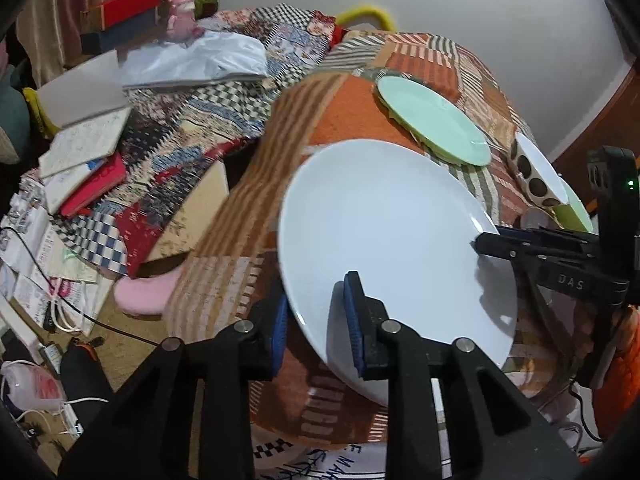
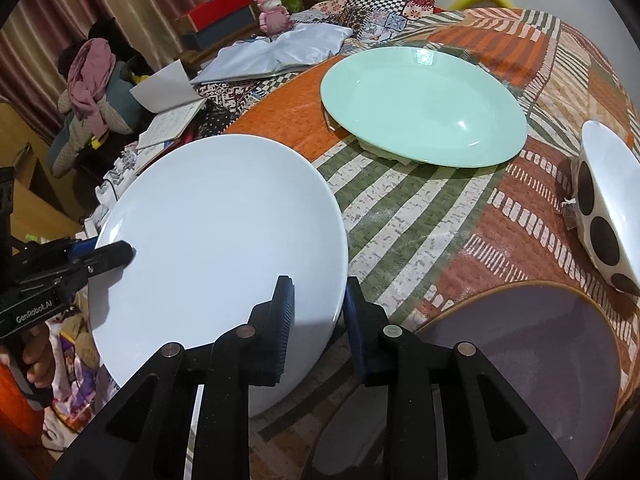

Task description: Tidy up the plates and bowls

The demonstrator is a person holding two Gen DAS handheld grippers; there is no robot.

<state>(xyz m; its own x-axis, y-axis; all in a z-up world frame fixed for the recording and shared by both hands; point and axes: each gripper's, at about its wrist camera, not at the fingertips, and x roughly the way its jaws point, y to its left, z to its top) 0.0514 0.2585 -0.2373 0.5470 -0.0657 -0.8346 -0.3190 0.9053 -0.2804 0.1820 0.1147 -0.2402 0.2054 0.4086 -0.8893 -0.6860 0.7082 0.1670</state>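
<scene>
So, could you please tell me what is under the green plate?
A pale, ragged-edged flat piece pokes out beneath the near rim of the green plate, lying on the patchwork cloth. The plate covers the rest, so I cannot tell what it is.

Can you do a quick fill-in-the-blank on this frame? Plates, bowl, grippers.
1. Both grippers clamp the rim of the ____ plate.
2. The plate farther back on the patchwork cloth is ____ in colour.
3. The bowl at the right edge is white with dark ____.
4. The right gripper has one of its fingers above the plate and one ____ it.

Missing words: white; green; dots; below
</scene>
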